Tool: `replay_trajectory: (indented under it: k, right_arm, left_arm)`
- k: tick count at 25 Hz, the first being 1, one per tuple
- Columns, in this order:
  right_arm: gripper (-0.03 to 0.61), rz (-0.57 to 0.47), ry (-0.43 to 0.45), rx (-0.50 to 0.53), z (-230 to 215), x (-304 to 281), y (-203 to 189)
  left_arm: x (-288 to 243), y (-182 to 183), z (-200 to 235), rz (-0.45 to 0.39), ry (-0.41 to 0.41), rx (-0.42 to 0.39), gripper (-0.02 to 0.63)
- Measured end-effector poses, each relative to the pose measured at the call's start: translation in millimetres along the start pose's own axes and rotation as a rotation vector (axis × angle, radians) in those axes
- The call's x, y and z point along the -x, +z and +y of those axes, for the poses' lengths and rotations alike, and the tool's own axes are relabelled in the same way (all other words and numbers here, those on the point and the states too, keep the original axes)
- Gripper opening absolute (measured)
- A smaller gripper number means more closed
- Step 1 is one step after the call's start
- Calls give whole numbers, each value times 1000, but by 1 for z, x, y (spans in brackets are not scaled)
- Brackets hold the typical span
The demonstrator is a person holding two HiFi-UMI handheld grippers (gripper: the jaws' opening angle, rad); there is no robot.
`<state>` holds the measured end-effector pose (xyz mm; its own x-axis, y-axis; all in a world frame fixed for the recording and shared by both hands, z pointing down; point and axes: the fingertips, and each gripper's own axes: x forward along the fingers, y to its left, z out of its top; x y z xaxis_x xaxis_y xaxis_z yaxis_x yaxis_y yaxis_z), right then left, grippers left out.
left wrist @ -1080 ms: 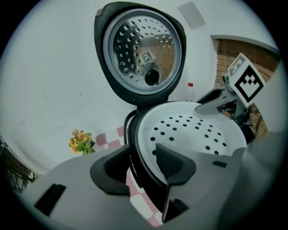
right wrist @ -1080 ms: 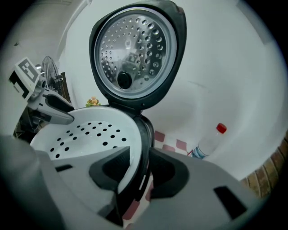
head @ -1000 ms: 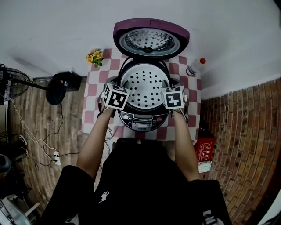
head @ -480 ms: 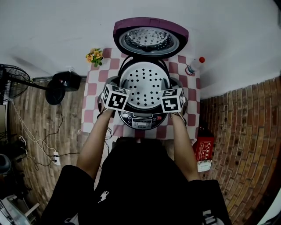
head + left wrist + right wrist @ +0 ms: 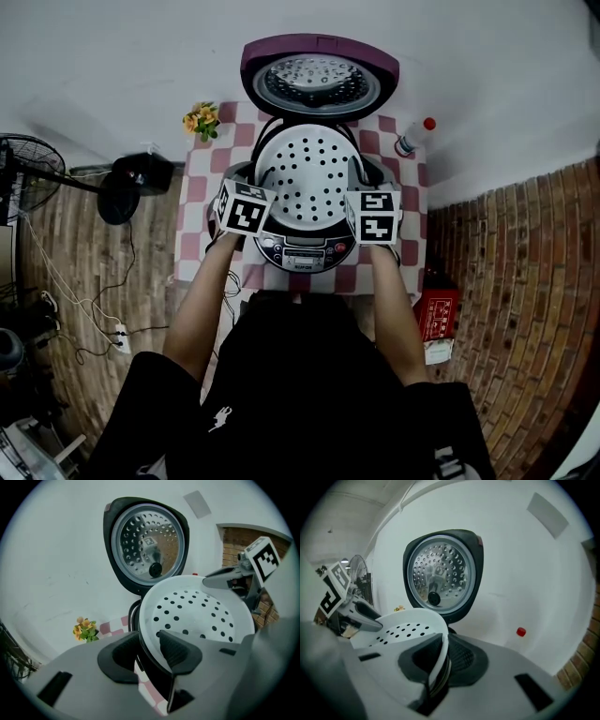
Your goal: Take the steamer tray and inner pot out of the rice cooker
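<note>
Surface: a small table [image 5: 199, 192] under a pink-and-white check cloth, set against a white wall [image 5: 112, 66]. The floor [image 5: 525, 300] is brick-patterned. On the table stand the cooker [image 5: 305, 255] with its lid [image 5: 319, 80] up, flowers [image 5: 202, 122] at the far left corner and a bottle [image 5: 414, 141] at the far right. On the floor to the left are a fan [image 5: 23, 178] and loose cables [image 5: 103, 319]; to the right, a red box [image 5: 438, 319].

Task item: the white perforated tray [image 5: 305, 173] sits in the cooker's mouth, covering it.

Left gripper [image 5: 147, 651]: jaws partly apart, having just been opening. The tray's rim stands between them. The right pad lies inside the tray; the left pad stands clear, with cloth visible in the gap.

Right gripper [image 5: 440, 660]: jaws narrow, having just been closing, and pinched on the tray's rim at the opposite side.

Differences between views: only the head view shows the floor, the box, the cooker's front panel and the person's arms. Only the left gripper view shows the gap beside the left pad. Only the right gripper view shows the pot [image 5: 443, 677], as a metal edge under the tray's rim between the pads, and a grey wall plate [image 5: 548, 513]. Each gripper view shows the other gripper at the tray's far rim.
</note>
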<state>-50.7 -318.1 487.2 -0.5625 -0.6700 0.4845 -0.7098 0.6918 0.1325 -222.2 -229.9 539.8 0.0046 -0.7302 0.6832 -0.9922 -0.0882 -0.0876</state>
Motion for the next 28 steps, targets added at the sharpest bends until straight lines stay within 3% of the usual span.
replay_trajectory:
  k: [7,11,15,17,28]
  right_arm:
    - [26,-95,115,-181,6,17,21]
    - [25,-176,118,-198,7,32,40]
    - [25,-234,123,-235,6,44,49]
    - [25,-236,114,-258,5,48,47]
    - [26,-158,8,-304,-6,72,22]
  left_arm:
    - [10,0,4,-36,-26,22,163]
    - [17,13,6,-81,-42,16,142]
    - [27,23,6,-104,-140,95,134]
    - [33,29,3,-124,-199,136,84]
    - [51,47,-19,-199,-281,87,63]
